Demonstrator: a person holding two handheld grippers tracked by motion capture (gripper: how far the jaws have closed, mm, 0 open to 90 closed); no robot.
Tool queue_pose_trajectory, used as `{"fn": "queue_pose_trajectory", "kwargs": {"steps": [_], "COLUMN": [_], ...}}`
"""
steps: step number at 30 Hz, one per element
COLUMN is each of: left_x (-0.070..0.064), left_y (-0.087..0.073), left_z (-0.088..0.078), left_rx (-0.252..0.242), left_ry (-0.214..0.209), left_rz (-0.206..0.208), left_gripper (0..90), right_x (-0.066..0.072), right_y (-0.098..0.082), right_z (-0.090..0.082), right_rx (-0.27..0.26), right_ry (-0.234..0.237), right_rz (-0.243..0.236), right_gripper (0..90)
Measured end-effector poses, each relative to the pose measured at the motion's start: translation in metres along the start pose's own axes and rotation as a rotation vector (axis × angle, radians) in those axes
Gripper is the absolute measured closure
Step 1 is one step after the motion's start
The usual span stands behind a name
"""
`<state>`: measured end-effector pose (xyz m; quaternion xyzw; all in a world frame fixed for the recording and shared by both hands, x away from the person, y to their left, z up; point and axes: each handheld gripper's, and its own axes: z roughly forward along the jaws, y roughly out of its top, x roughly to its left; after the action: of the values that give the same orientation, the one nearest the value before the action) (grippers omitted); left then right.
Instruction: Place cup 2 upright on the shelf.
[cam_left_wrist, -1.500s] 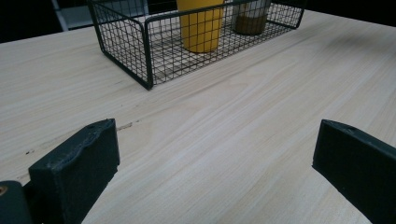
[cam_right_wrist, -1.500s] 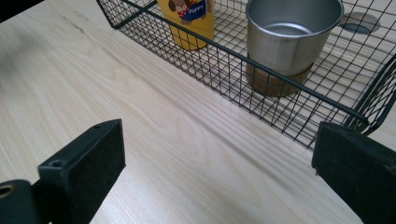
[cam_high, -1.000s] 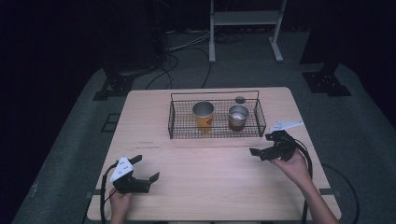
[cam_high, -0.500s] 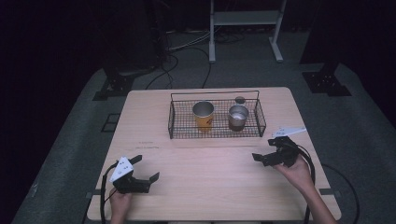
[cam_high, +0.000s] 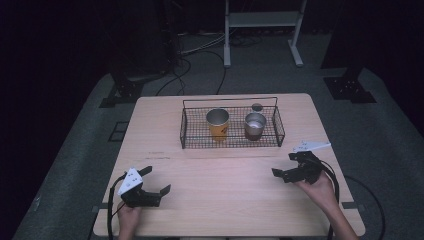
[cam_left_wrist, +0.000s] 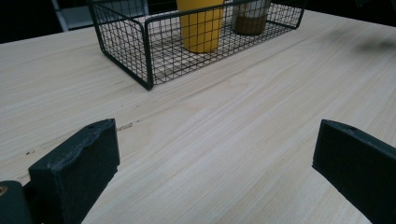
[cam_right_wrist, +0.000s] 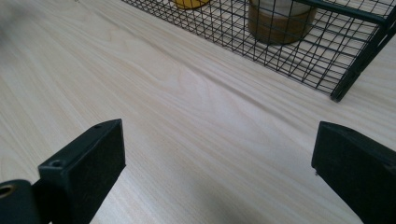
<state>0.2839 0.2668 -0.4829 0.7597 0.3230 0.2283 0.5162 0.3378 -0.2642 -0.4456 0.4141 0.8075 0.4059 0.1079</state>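
Both grippers, left (cam_high: 156, 181) and right (cam_high: 285, 165), are held with jaws released; the wire basket (cam_high: 182, 131) could be snagged and the cups (cam_high: 218, 123) toppled.

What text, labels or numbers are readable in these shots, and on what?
No readable text anywhere.
Yellow cup in the wire basket: a dark mark on its side in the high view, too small and blurred to read.
Steel cup with brown base: no lettering visible.
Left tongs and right tongs, both open above the table: grey plates and black jaws unmarked.
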Motion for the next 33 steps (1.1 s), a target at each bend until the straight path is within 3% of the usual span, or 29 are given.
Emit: {"fn": "queue_pose_trajectory", "kwargs": {"steps": [14,17,26,33], "left_x": [0.0,0.0,0.0,0.0], "left_y": [0.0,0.0,0.0,0.0], "left_z": [0.0,0.0,0.0,0.0], "left_rx": [0.001,0.001,0.001,0.0], "left_ry": [0.001,0.001,0.0,0.001], "left_rz": [0.001,0.0,0.001,0.003], "left_gripper": [0.0,0.0,0.0,0.0], "right_x": [0.006,0.006,0.007,0.012], "right_y": [-0.018,-0.021,-0.032,-0.039], "right_z": [-0.001,-0.002,-0.003,-0.004], "right_rx": [0.015,0.007,-0.007,-0.02], "right_ry": [-0.016,-0.007,0.001,-0.016], "right_rz": [-0.017,-0.017,0.007,-0.002], "right_gripper": [2.2,6.7,6.6,6.6]}}
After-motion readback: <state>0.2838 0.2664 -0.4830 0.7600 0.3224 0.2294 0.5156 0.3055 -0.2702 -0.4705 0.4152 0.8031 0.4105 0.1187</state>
